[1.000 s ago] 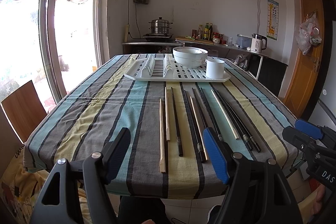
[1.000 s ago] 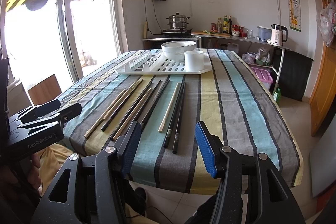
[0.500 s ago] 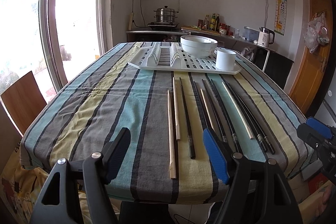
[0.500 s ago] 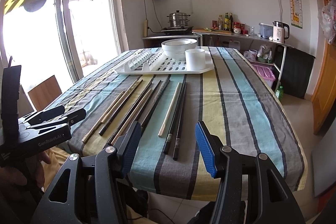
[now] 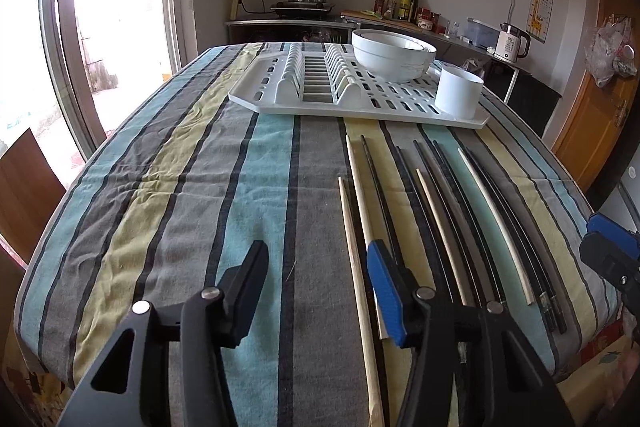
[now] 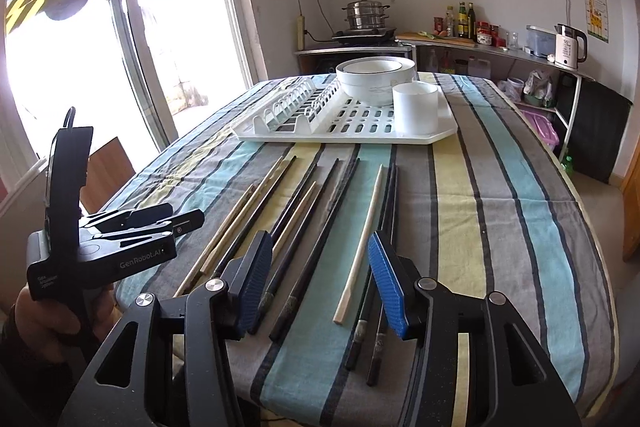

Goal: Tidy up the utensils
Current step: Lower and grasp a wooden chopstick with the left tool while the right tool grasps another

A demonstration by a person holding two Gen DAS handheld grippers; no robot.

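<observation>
The right gripper (image 6: 320, 279) hangs just above the near edge of the desk (image 6: 500, 227), its blue-padded jaws spread wide with nothing between them. Beneath and beyond it, a row of chopsticks (image 6: 320, 211), some pale wood and some black, lies side by side on the striped tablecloth (image 6: 520, 187), running away from the camera. Behind them sits a white dish rack (image 6: 352, 123) carrying stacked white bowls (image 6: 374, 79) and a white cup (image 6: 415, 109). At the left edge, a hand grips the left gripper (image 6: 176, 221), whose jaws stand slightly parted and hold nothing, beside the chopsticks.
</observation>
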